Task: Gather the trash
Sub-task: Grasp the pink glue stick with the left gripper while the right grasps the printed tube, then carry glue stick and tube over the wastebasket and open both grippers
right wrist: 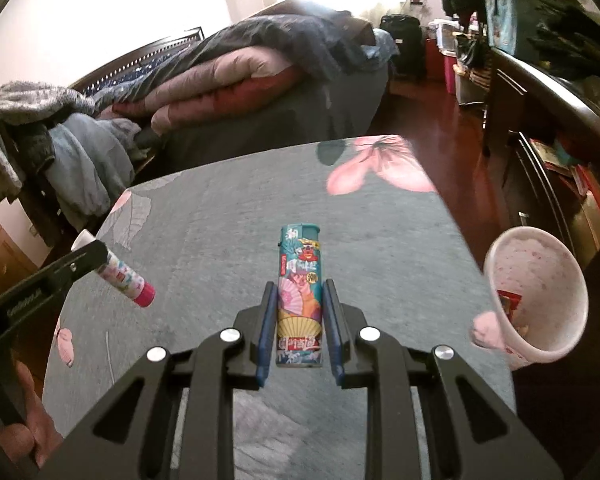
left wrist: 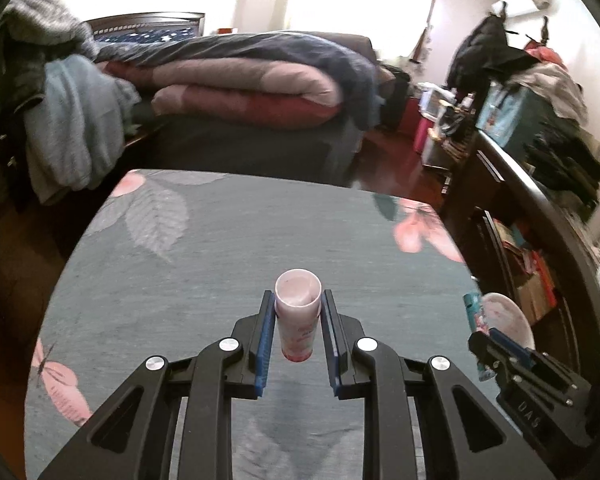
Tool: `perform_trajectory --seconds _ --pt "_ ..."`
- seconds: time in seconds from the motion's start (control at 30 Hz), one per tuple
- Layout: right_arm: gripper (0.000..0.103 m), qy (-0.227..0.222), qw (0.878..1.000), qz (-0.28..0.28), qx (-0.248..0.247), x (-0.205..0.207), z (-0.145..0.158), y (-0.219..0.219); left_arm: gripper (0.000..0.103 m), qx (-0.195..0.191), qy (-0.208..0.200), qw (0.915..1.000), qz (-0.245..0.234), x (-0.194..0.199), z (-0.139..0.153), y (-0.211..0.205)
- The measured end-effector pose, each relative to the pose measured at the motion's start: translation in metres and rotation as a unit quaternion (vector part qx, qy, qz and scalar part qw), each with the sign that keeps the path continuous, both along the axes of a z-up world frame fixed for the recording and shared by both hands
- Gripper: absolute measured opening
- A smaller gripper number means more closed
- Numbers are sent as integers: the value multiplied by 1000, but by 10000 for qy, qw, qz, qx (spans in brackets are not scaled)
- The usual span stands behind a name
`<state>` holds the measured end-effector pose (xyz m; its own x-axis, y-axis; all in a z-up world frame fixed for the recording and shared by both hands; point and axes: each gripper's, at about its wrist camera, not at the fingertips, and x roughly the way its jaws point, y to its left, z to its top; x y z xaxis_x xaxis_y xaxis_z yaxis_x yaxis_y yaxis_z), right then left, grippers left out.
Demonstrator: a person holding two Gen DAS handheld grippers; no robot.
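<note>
both grippers (left wrist: 298, 308) (right wrist: 299, 304), jaws clamped, raised

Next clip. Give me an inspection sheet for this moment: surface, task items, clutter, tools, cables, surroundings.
Surface: table under a grey cloth with pink flower and leaf print.
Job's things: small pink tube, patterned lighter, and a tilted pink-speckled paper cup at the table's right edge with scraps inside.
Clutter: nothing seen loose on the cloth.
Tools: left tool shut on the pink tube, lifted off the cloth; right tool shut on the lighter.
Cables: nothing seen.
Surroundings: bed with folded quilts, clothes heaped on a chair, dark shelving with books, red-brown wooden floor.
</note>
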<state>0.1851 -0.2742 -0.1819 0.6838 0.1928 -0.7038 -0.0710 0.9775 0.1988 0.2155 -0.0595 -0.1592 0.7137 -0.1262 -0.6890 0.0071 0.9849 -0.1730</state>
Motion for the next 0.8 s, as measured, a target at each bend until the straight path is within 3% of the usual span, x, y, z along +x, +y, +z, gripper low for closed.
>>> perform_trajectory --seconds 0.37,0.8 --pt "24 -192 9985 -517 69 -25 1 -66 23 100 -213 9968 -765 -4 18 -78" --pt "24 -392 9894 -1396 -17 -43 -1 -161 23 222 -291 9846 -1707 8 18 -181"
